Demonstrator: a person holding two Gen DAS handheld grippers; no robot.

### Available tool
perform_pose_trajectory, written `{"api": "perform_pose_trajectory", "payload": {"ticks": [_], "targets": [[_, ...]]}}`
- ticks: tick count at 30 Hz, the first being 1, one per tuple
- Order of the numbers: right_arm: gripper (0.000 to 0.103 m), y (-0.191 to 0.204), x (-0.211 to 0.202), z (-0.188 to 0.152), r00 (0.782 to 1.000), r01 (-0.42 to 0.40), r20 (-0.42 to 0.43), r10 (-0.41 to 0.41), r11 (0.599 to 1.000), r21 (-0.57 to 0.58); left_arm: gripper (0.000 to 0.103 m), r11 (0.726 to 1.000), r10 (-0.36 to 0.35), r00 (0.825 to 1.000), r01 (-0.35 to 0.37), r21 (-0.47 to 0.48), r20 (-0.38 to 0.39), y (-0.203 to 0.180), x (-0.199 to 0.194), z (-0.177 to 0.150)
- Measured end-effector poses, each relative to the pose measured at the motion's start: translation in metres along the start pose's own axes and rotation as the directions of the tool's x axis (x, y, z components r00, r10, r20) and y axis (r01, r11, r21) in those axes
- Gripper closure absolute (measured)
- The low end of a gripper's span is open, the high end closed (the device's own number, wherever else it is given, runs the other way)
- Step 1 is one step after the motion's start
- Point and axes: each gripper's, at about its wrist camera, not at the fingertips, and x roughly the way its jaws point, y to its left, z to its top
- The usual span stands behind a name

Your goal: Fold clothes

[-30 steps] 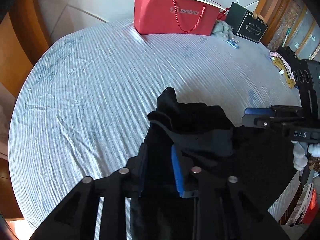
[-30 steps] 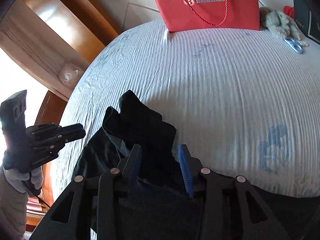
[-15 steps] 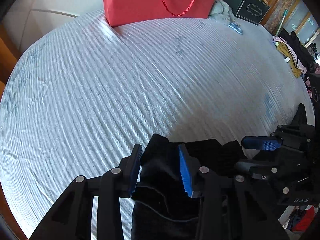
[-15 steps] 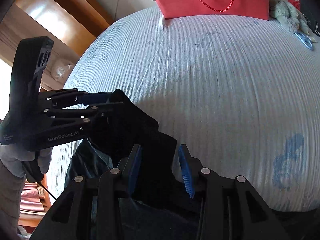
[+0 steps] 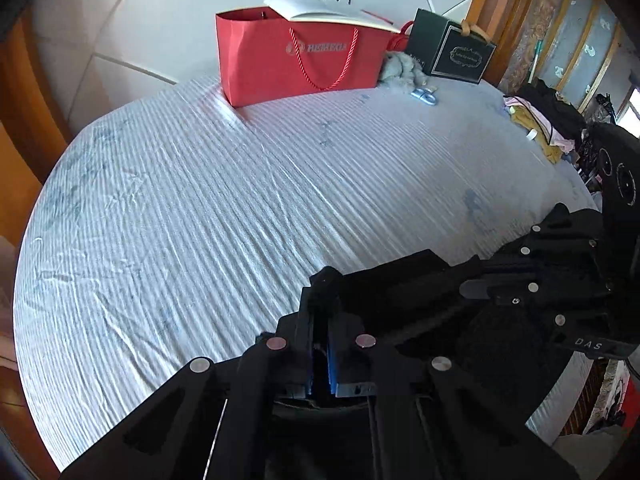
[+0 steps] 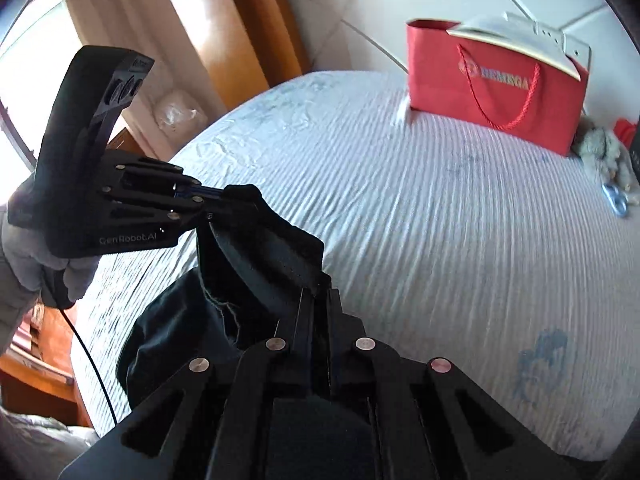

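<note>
A black garment (image 5: 404, 280) hangs between my two grippers above the striped bed sheet (image 5: 208, 208). My left gripper (image 5: 320, 300) is shut on one top corner of it. In the right wrist view the left gripper (image 6: 216, 200) shows at the left, pinching that corner. My right gripper (image 6: 318, 296) is shut on the other corner of the garment (image 6: 260, 264), whose edge is stretched between the two. In the left wrist view the right gripper (image 5: 476, 280) shows at the right, clamped on the cloth. The rest of the garment droops below and is mostly hidden by the gripper bodies.
A red paper bag (image 5: 296, 64) stands at the far edge of the bed, with a grey plush toy (image 5: 402, 70), a black gift bag (image 5: 456, 52) and scissors (image 5: 424, 96) beside it. A pile of clothes (image 5: 540, 124) lies at the right. Wooden furniture (image 6: 248, 28) stands left.
Both grippers have closed on the garment's corners and lifted it off the bed. They have moved apart, stretching the top edge between them.
</note>
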Motion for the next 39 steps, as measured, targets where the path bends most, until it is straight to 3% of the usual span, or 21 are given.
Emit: {"api": "perform_pose_trajectory", "payload": {"ticks": [2, 4, 7, 9, 12, 16, 19, 21, 25, 27, 32, 34, 36, 39], "targets": [[0.098, 0.014, -0.014, -0.007, 1.0, -0.015, 0.023, 0.016, 0.998, -0.065, 0.099, 1.0, 0.005, 1.0, -0.005, 0.001, 0.008, -0.011, -0.013, -0.026], [0.097, 0.027, -0.023, -0.017, 0.999, -0.035, 0.025, 0.038, 0.992, -0.119, 0.097, 1.0, 0.005, 0.999, -0.005, -0.008, -0.035, -0.021, -0.012, -0.058], [0.088, 0.034, -0.008, -0.044, 0.991, -0.103, -0.096, 0.092, 0.988, -0.117, 0.092, 0.999, -0.001, 0.983, -0.006, -0.034, -0.184, -0.037, 0.013, -0.097], [0.085, 0.032, -0.002, -0.059, 0.984, -0.114, -0.15, 0.099, 0.988, -0.099, 0.091, 0.997, -0.012, 0.973, -0.006, -0.074, -0.231, -0.039, 0.017, -0.119], [0.085, 0.023, -0.01, -0.067, 0.982, -0.115, -0.157, 0.104, 0.991, -0.062, 0.085, 0.992, -0.015, 0.979, -0.012, -0.129, -0.204, -0.037, 0.0, -0.122], [0.071, -0.01, -0.041, -0.07, 0.994, -0.051, -0.098, 0.055, 0.998, 0.044, 0.058, 0.982, -0.003, 0.996, -0.015, -0.189, -0.094, -0.03, -0.036, -0.107], [0.07, -0.041, -0.065, -0.077, 0.998, 0.018, -0.059, -0.009, 0.989, 0.147, 0.054, 0.967, 0.004, 1.0, -0.009, -0.254, -0.019, -0.022, -0.051, -0.095], [0.07, -0.061, -0.08, -0.081, 0.998, 0.061, -0.036, -0.054, 0.975, 0.216, 0.054, 0.958, 0.031, 0.999, -0.034, -0.284, -0.013, -0.018, -0.046, -0.09], [0.07, -0.11, -0.117, -0.1, 0.987, 0.152, -0.008, -0.16, 0.918, 0.368, 0.054, 0.948, 0.018, 0.999, -0.029, -0.317, -0.037, -0.02, -0.015, -0.086], [0.07, -0.141, -0.14, -0.12, 0.974, 0.203, -0.006, -0.225, 0.867, 0.455, 0.054, 0.944, 0.018, 0.998, -0.035, -0.328, -0.054, -0.022, 0.002, -0.084], [0.067, -0.213, -0.193, -0.169, 0.937, 0.303, -0.054, -0.344, 0.728, 0.616, 0.054, 0.924, 0.085, 0.987, -0.13, -0.359, -0.139, -0.021, 0.042, -0.083], [0.06, -0.236, -0.209, -0.186, 0.923, 0.337, -0.086, -0.375, 0.682, 0.649, 0.054, 0.923, 0.118, 0.982, -0.162, -0.348, -0.144, -0.022, 0.045, -0.077], [0.059, -0.256, -0.22, -0.2, 0.913, 0.359, -0.109, -0.393, 0.646, 0.674, 0.054, 0.914, 0.135, 0.978, -0.186, -0.361, -0.162, -0.024, 0.045, -0.073], [0.059, -0.28, -0.226, -0.216, 0.907, 0.372, -0.127, -0.402, 0.621, 0.69, 0.054, 0.911, 0.168, 0.976, -0.207, -0.356, -0.137, -0.037, 0.029, -0.073]]}}
